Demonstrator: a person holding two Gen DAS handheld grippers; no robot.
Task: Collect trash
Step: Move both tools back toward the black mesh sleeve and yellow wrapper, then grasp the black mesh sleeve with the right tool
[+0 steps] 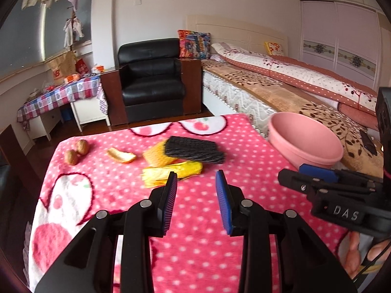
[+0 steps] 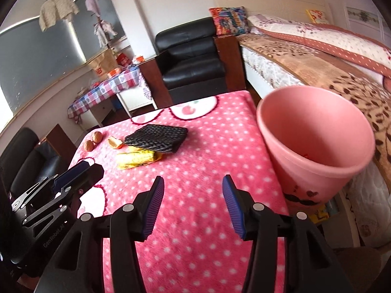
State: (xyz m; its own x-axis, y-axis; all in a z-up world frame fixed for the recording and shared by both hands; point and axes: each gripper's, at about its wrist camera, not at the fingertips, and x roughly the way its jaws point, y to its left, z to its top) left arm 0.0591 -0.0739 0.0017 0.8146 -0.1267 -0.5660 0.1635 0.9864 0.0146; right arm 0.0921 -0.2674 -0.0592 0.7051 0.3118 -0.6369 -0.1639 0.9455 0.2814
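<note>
So the biggest thing up close is the table [image 1: 195, 244] under its pink polka-dot blanket, with a bed [image 1: 281, 90] running along its right side and a black leather armchair [image 1: 152, 78] past the far end. Next down in size, a pink trash bin [image 2: 315, 146] sits at the table's right edge, right beside the bed, mouth tipped toward the right wrist camera.

Both tongs hover over the near half of the blanket. Left gripper [image 1: 196, 183] has its blue pads spread apart with nothing between them, and the right gripper [image 2: 193, 188] is the same deal, jaws wide and empty.

The trash is all bunched on the far left part of the table: a black-topped yellow sponge [image 1: 193, 150] resting partly on a crumpled yellow wrapper [image 1: 171, 174], then an orange peel [image 1: 121, 155] just left of those, and two walnuts [image 1: 77, 151] touching each other near the left edge.
</note>
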